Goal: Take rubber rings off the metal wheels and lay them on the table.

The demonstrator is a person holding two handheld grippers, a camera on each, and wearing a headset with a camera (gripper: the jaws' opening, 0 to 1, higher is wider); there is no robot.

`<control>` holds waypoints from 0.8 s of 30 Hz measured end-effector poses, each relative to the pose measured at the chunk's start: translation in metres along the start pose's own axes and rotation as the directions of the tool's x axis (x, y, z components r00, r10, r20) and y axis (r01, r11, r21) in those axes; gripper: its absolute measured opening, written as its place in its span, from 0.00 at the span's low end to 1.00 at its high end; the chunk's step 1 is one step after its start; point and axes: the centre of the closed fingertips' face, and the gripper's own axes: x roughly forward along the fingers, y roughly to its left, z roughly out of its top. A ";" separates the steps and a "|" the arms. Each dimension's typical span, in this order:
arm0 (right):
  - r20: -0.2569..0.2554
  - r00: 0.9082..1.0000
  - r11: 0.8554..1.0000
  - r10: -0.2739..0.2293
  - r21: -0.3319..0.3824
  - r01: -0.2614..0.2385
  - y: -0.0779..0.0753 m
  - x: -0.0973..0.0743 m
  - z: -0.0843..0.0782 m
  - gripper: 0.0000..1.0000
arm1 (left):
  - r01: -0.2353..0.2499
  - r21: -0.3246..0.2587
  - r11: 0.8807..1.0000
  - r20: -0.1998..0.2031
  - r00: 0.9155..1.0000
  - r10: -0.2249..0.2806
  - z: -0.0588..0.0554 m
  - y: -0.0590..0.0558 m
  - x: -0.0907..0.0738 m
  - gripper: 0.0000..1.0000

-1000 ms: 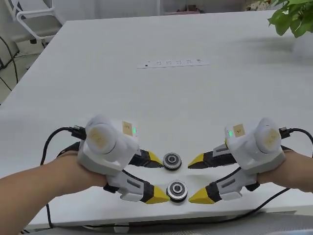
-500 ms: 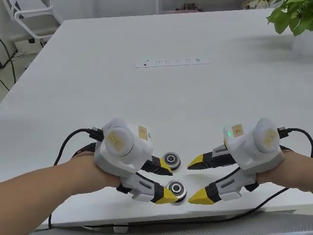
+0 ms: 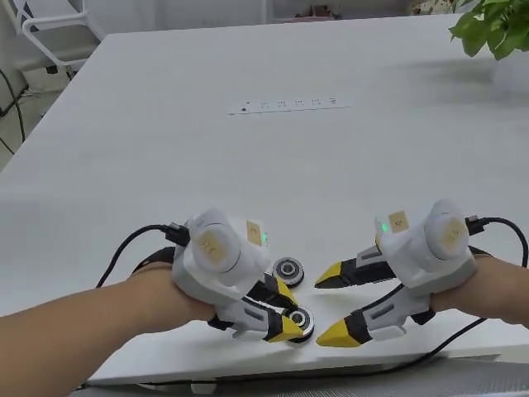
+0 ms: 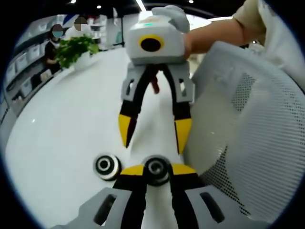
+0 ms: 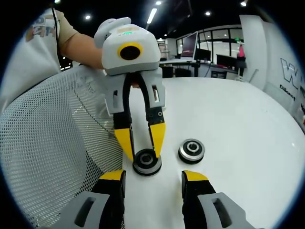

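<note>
Left tongs [image 3: 289, 316] clamp the near wheel [image 3: 299, 321] at the near edge of the surface [image 3: 248, 174], apparently to steady it. Right tongs [image 3: 319, 310] gape just beside, poised for its rubber ring [image 5: 147, 172]. Second wheel [image 3: 288, 270] sits behind.

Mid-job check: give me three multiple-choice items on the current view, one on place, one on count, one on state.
1. The jaws of the left gripper flank which wheel? A nearer B farther C neither
2. How many wheels lie on the table? A one B two C three
3. The right gripper is: A open B shut C holding a ring
Answers: 1 A, its tips hug the nearer wheel; 2 B, that plus the farther wheel; 3 A, jaws spread, nothing between.
</note>
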 end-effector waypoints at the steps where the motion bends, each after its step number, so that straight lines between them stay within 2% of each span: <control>1: 0.000 1.000 1.000 0.000 0.000 0.000 0.000 0.000 0.000 0.45 | -0.003 0.001 1.000 0.002 1.000 0.003 0.000 0.000 0.000 0.19; 11: 0.002 1.000 1.000 -0.002 0.000 0.002 -0.001 0.001 0.000 0.45 | -0.025 0.052 0.998 -0.003 1.000 0.025 -0.001 0.001 0.001 0.16; 12: 0.002 1.000 1.000 -0.003 0.001 0.003 -0.001 0.001 0.001 0.45 | -0.016 0.044 0.999 -0.017 1.000 0.017 -0.003 -0.001 0.000 0.16; 13: 0.002 1.000 1.000 -0.002 0.001 0.002 0.000 0.001 0.000 0.45 | -0.024 0.055 0.998 -0.002 1.000 0.024 0.000 0.001 0.000 0.16; 24: -0.005 1.000 1.000 0.010 -0.003 -0.010 0.002 0.002 0.000 0.45 | -0.035 0.069 0.997 -0.001 0.999 0.035 -0.001 0.000 -0.001 0.14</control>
